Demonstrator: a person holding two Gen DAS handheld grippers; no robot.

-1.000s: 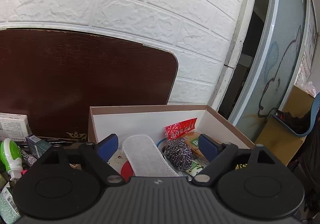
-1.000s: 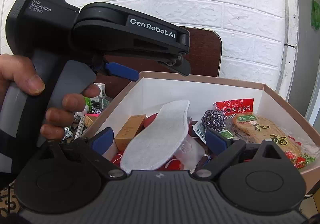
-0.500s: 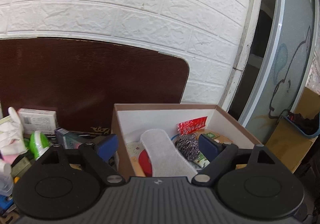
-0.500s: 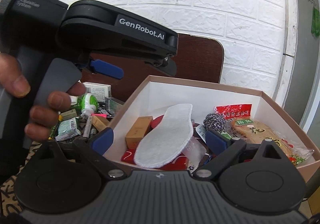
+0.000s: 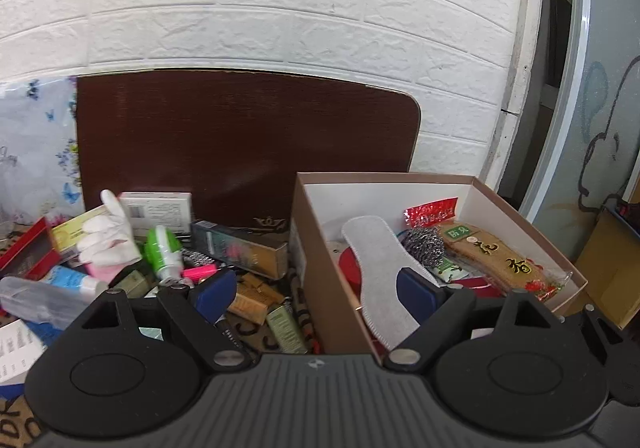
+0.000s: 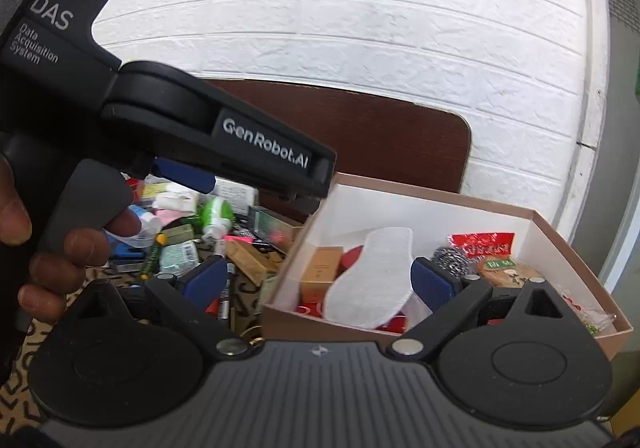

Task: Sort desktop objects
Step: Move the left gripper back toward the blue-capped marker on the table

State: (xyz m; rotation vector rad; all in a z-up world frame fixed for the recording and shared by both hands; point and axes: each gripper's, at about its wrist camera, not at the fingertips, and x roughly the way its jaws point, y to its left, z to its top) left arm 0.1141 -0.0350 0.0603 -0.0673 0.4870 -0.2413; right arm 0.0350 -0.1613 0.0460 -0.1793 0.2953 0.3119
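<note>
A brown cardboard box point(image 5: 310, 248) with a white inside stands at the right. It holds a white insole point(image 5: 374, 260), a steel scourer point(image 5: 424, 244), a red packet point(image 5: 430, 208) and a snack pack point(image 5: 500, 260). The box also shows in the right wrist view point(image 6: 556, 236), with the insole point(image 6: 376, 276) and a tan carton point(image 6: 320, 272). A pile of small objects lies left of the box. My left gripper point(image 5: 316, 292) is open and empty, straddling the box's left wall. My right gripper point(image 6: 320, 280) is open and empty near the box's front-left corner.
The pile holds a green-and-white bottle point(image 5: 162, 248), a white glove point(image 5: 108, 236), a dark long carton point(image 5: 236, 248), a white carton point(image 5: 158, 208) and a pink marker point(image 5: 198, 272). A dark brown board point(image 5: 240, 144) leans on the white brick wall. The left gripper's body point(image 6: 160, 120) fills the right view's upper left.
Both grippers have shifted left, so the pile left of the box has come into view. Both stay open and empty. The box's contents have not moved.
</note>
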